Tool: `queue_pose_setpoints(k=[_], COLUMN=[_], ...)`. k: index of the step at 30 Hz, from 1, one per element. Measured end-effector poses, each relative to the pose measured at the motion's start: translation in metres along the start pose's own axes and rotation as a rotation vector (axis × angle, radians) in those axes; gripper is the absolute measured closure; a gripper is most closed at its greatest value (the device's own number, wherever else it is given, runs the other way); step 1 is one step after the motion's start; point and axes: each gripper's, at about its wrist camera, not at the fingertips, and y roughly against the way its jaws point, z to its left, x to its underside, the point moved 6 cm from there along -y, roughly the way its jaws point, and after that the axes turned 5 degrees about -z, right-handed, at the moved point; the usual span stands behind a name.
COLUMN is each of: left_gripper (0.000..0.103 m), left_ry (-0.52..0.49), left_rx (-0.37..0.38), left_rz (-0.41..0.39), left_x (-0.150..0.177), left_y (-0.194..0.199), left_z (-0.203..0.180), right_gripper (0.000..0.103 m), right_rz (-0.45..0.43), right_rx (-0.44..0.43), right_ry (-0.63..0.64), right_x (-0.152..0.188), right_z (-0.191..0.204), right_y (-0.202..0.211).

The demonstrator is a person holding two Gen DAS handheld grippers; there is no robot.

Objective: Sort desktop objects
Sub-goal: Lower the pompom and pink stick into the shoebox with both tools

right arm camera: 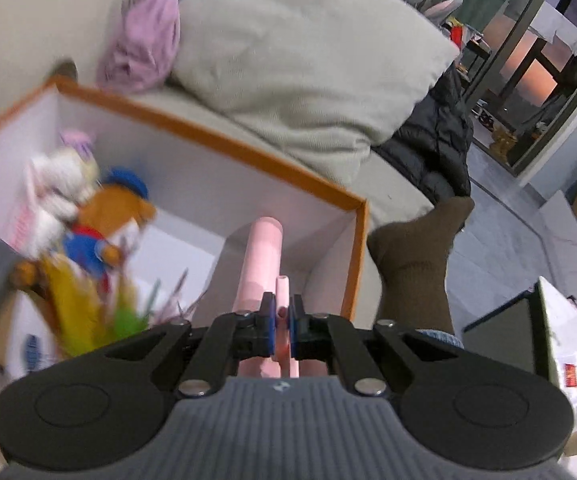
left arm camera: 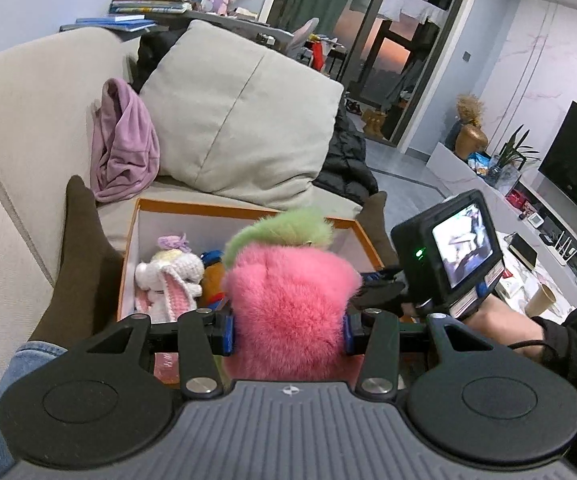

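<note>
Both grippers loaded over box (right arm camera: 216,136).
Left gripper (left arm camera: 288,334) squeezes plush (left arm camera: 288,304) — light, compressible; right gripper (right arm camera: 283,326) clamped on thin pink handle (right arm camera: 282,292) — rigid, may slip.

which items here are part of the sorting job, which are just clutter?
In play:
- pink fluffy toy, clamped in left gripper
- pink tube-shaped item, pinched in right gripper
- orange-rimmed box
- white crochet bunny and brown plush with blue hat, inside the box

Lying about:
- purple cloth
- grey cushion
- black jacket
- paper cup
</note>
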Motion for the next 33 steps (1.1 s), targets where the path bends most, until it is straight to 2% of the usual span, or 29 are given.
queue_pose_setpoints(k=[4,9,15,19,21,22,26,28,31,33], left_gripper=[0.051,0.051,0.051,0.051,0.051,0.051,0.051,0.051,0.051,0.051], left_ry=[0.008,0.014,0.009,-0.006,-0.018,-0.024,-0.046,-0.059,-0.078,-0.08], left_rx=[0.002,0.0,-0.013,-0.022,-0.029,-0.032,-0.034,-0.035,-0.039,-0.043], left_rz=[0.015,0.031,0.035,0.035,0.037,0.038,0.037,0.04,0.063,0.088], left_x=[0.002,0.007,0.002,-0.005,-0.008,-0.01,-0.021,-0.027,-0.031,-0.031], left_y=[-0.009,-0.013,-0.016,-0.02,-0.025,-0.027,-0.042,-0.054,-0.078,-0.097], left_z=[0.008,0.014,0.014,0.01,0.008,0.006,0.0,-0.004,-0.009,-0.01], right_gripper=[0.096,0.096,0.092,0.086,0.084,0.076,0.069,0.062,0.062,0.062], right_rz=[0.063,0.091,0.134,0.135,0.104,0.079,-0.075,-0.168,-0.251,-0.286], right_rx=[0.023,0.033,-0.032,-0.13,-0.157,-0.16,-0.197,-0.175,-0.115,-0.114], right_ry=[0.014,0.07,0.047,-0.03,-0.061,-0.083,-0.2,-0.264,-0.324,-0.366], right_x=[0.009,0.011,0.013,0.009,0.007,0.004,-0.008,-0.011,-0.01,-0.006], right_z=[0.007,0.014,0.015,0.007,0.002,-0.005,-0.034,-0.051,-0.068,-0.075], right_y=[-0.018,-0.023,-0.027,-0.022,-0.014,-0.009,0.014,0.022,0.021,0.017])
